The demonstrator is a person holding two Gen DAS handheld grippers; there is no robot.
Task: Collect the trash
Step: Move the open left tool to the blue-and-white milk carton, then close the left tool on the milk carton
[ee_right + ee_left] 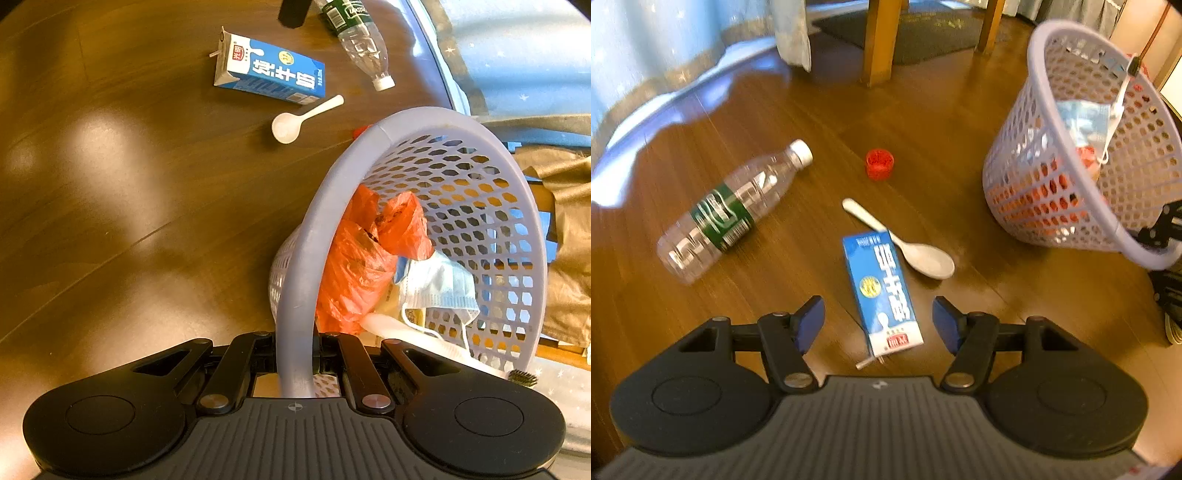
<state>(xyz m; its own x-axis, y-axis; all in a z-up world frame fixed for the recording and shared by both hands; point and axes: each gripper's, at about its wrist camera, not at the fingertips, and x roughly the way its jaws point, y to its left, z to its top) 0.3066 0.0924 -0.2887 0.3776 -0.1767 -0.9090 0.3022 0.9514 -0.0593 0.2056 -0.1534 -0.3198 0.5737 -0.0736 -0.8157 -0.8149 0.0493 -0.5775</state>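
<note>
Blue carton (881,291) lies between the spread left gripper (878,320), long axis running near-to-far; right gripper (297,354) clamps basket rim (295,295).

Blue milk carton (882,295) between wide-apart fingers of left hand-held gripper (879,323), untouched.

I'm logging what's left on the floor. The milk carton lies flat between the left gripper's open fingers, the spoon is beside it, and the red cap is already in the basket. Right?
Not quite: the red cap is not in the basket; the left wrist view shows it on the floor. The milk carton does lie flat between the left gripper's open fingers, with the spoon beside it.
</note>
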